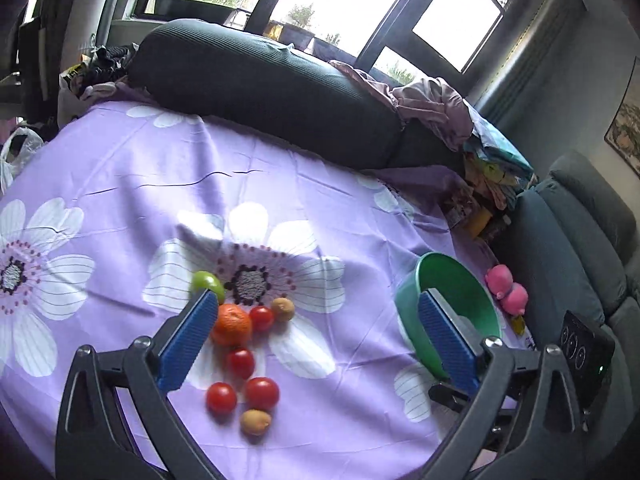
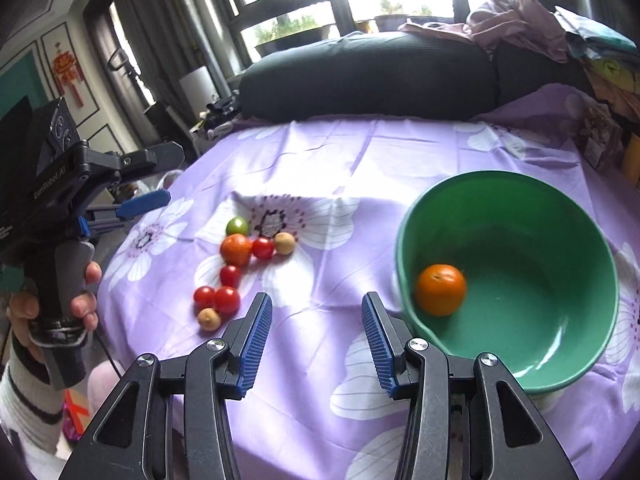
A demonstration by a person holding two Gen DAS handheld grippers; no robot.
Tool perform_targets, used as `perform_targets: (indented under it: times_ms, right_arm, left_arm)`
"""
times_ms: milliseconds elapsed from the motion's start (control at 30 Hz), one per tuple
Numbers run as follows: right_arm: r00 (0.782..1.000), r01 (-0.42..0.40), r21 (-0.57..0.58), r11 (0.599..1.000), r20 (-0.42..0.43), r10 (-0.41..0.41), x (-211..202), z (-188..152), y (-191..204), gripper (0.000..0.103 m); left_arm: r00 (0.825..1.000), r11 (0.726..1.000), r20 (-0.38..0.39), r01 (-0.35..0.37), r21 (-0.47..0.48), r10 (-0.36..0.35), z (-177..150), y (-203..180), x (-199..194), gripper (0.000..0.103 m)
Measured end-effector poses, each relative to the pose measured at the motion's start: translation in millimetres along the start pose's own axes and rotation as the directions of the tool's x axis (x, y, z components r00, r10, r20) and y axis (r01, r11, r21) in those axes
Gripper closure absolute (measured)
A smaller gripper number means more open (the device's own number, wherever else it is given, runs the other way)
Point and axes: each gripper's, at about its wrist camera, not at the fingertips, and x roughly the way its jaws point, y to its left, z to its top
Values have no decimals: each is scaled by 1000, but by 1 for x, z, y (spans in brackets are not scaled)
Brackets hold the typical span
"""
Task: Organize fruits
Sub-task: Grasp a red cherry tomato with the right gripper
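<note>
Fruits are mostly clumped on the purple flowered bedsheet [image 1: 320, 184], so going by the left wrist view first: the left gripper [image 1: 316, 340] has its blue jaws spread wide with nothing between them, hanging over the sheet. Its left jaw sits in front of the green fruit [image 1: 206, 282] and the edge of the orange [image 1: 232, 324]. Next to the orange there's a red tomato [image 1: 261, 318] and a small brown fruit [image 1: 283, 309], then three more tomatoes [image 1: 240, 363] trailing down toward the camera with another brown fruit [image 1: 255, 422] at the bottom. The green bowl [image 1: 452, 276] shows behind the right jaw, tipped a bit toward the camera, with a pink plush toy [image 1: 506, 289] just beside it. Switching to the right wrist view: the right gripper [image 2: 316, 332] is partly open, nothing pinched, pointing at bare sheet between the fruit pile and the bowl [image 2: 520, 208]. Inside the bowl a second orange [image 2: 440, 289] rests against the near-left wall. Off to the left a hand [image 2: 52, 304] grips the handle of the other gripper [image 2: 152, 178], held up above the sheet's edge
</note>
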Motion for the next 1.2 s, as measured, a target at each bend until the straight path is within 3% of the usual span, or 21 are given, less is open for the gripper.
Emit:
perform_targets:
  times_ms: [67,133,200,300,467,533,700,900,1200]
  right_arm:
    - [998,-45,-34,998,-45,43,15,-3,18,56]
    - [997,-61,-44,997,-59,59,20,-6,23,56]
    - [991,-101,-68,993,-98,94,35,-8,38,56]
    - [984,-129,-79,988,-134,118,48,-10,49,56]
    - [974,-160,-72,984,-175,146,64,-9,58,56]
    - [973,-160,-63,985,-179,146,69,-8,59,56]
    - [961,-190,-5,982,-206,185,89,-2,58,56]
    - [949,-204,24,979,-241,203,114,3,63,56]
    - [939,-201,20,979,-280,198,135,6,69,56]
  left_arm:
    - [998,999,-52,-33,33,35,-6,10,-2,2]
    - [985,994,-129,-109,29,112,-13,23,2,2]
    - [972,980,-126,-195,43,199,-23,36,2,4]
    - [964,972,-132,-220,83,229,-38,45,6,4]
    - [924,927,-166,-305,218,343,-55,54,22,4]
    - [922,921,-173,-298,250,345,-60,57,24,5]
    - [924,917,-205,-253,309,324,-68,61,32,22]
    - [921,906,-245,-198,375,302,-71,58,44,24]
    - [917,889,-257,-178,422,305,-69,58,51,26]
